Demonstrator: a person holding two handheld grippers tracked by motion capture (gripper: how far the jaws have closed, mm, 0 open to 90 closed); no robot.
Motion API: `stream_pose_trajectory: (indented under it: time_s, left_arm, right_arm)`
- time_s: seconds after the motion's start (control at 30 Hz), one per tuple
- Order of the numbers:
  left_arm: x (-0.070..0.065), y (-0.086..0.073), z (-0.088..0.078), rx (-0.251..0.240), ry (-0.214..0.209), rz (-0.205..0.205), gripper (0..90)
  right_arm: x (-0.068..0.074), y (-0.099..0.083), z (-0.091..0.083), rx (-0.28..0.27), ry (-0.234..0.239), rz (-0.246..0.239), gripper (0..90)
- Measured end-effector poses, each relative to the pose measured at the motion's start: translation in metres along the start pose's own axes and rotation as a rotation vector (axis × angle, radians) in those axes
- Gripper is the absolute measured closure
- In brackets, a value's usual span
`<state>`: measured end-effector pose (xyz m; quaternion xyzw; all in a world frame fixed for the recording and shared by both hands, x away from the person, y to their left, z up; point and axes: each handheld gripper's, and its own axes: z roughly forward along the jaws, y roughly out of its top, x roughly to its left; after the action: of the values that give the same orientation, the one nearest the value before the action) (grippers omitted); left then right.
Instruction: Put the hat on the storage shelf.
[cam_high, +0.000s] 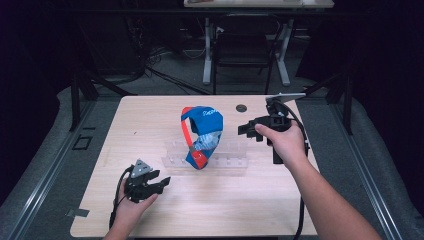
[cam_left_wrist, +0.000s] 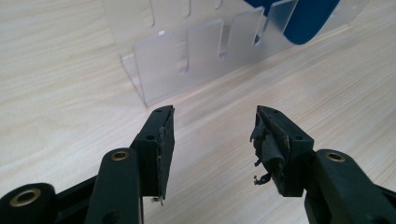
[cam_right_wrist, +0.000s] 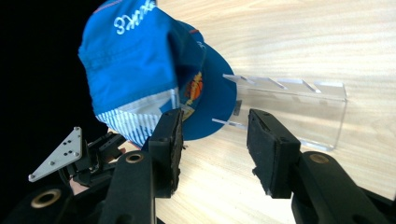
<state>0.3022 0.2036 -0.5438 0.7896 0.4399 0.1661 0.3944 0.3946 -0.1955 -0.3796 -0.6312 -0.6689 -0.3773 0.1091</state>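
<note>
Over the table, high view: blue cap (cam_high: 201, 136) stands in the clear slotted rack (cam_high: 226, 156), mid-table; both grippers apart from it.
Left gripper view: jaws wide, empty.
Right gripper view: jaws wide, empty.
Handling: soft, light cloth; pinch the stiffer brim.

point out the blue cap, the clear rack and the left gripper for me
blue cap (cam_high: 206, 119): high view, on its blue crown near the white lettering
clear rack (cam_high: 227, 154): high view, on the slotted front wall right of the cap
left gripper (cam_left_wrist: 212, 135): left gripper view, midway between the fingertips, jaws open
</note>
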Motion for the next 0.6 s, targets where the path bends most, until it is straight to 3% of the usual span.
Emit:
stream_pose_trajectory:
  time_s: [0.3, 0.47, 0.6]
  left_arm:
    - [0.006, -0.014, -0.011, 0.025, 0.025, 0.002, 48.6]
    - [0.01, -0.015, -0.013, 0.026, 0.033, -0.015, 48.4]
    - [0.014, -0.016, -0.012, 0.058, 0.056, -0.019, 48.0]
  right_arm:
    - [-0.023, -0.023, -0.002, 0.009, -0.077, -0.02, 52.8]
    - [-0.032, -0.038, -0.003, 0.01, -0.074, -0.022, 52.3]
    - [-0.042, -0.061, -0.001, -0.005, -0.073, -0.058, 50.9]
